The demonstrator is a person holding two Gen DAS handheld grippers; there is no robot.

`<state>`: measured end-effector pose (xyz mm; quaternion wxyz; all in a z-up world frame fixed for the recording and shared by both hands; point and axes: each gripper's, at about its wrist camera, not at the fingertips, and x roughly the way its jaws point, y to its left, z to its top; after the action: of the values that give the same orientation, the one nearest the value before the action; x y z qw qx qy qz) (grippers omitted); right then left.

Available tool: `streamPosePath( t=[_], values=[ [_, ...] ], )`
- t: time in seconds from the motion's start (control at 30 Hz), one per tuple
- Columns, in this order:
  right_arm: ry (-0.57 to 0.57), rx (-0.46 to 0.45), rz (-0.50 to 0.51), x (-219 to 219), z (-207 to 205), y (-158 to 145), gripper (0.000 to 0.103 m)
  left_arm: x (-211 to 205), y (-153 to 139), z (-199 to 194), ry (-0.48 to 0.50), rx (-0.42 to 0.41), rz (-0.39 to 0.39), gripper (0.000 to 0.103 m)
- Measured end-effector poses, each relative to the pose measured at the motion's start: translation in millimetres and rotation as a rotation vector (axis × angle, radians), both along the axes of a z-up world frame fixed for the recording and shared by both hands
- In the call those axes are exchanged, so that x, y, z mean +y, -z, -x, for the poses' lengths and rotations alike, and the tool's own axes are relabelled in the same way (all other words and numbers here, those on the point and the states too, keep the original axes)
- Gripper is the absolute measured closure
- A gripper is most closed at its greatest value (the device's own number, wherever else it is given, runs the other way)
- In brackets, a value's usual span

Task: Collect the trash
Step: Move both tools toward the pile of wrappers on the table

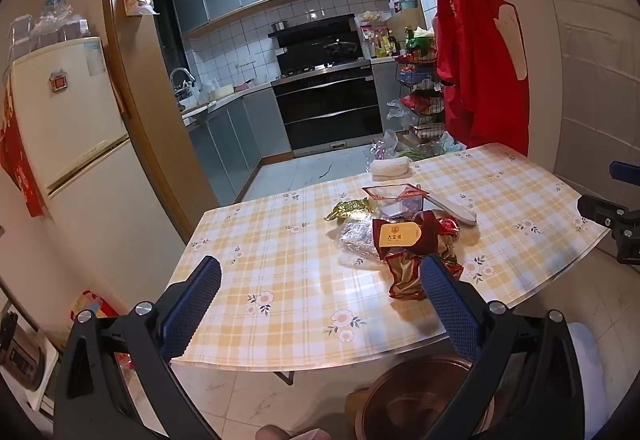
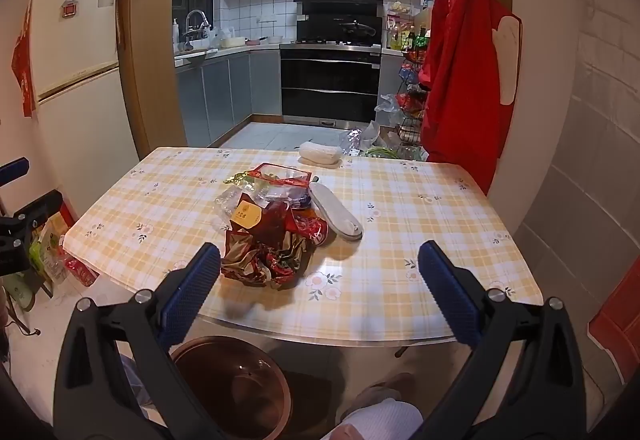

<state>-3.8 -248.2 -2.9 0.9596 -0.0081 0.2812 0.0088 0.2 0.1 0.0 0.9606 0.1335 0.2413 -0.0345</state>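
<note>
A heap of crumpled wrappers (image 1: 404,240) lies on the yellow checked table (image 1: 280,272): red and gold foil packets, a clear bag, a dark red pouch with a tan label. It also shows in the right wrist view (image 2: 272,232). My left gripper (image 1: 320,280) is open and empty, held above the table's near edge, left of the heap. My right gripper (image 2: 320,268) is open and empty, in front of the heap. A round brown bin (image 2: 232,388) stands on the floor below the table edge, also in the left wrist view (image 1: 416,396).
A grey oblong case (image 2: 336,211) lies right of the heap and a folded white cloth (image 2: 320,153) sits at the far edge. A fridge (image 1: 68,127) stands left. A red apron (image 2: 460,59) hangs at right. Bags lie on the floor (image 2: 52,260).
</note>
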Motion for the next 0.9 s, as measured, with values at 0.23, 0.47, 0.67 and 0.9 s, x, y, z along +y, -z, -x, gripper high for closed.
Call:
streamPosePath(
  t=[0.23, 0.47, 0.67, 0.9],
  values=[
    [0.000, 0.000, 0.004, 2.2, 0.1, -1.2, 0.006, 0.3, -0.4, 0.3, 0.000, -0.003, 0.006, 0.005],
    [0.000, -0.002, 0.006, 2.7, 1.1, -2.2, 0.006, -0.5, -1.7, 5.1, 0.003, -0.009, 0.005, 0.005],
    [0.000, -0.004, 0.008, 3.0, 2.0, -2.9, 0.006, -1.6, -4.6, 0.8, 0.002, -0.009, 0.009, 0.005],
    [0.000, -0.002, 0.009, 3.3, 1.7, -2.7, 0.006, -1.2, -4.3, 1.1, 0.004, -0.009, 0.009, 0.005]
  ],
)
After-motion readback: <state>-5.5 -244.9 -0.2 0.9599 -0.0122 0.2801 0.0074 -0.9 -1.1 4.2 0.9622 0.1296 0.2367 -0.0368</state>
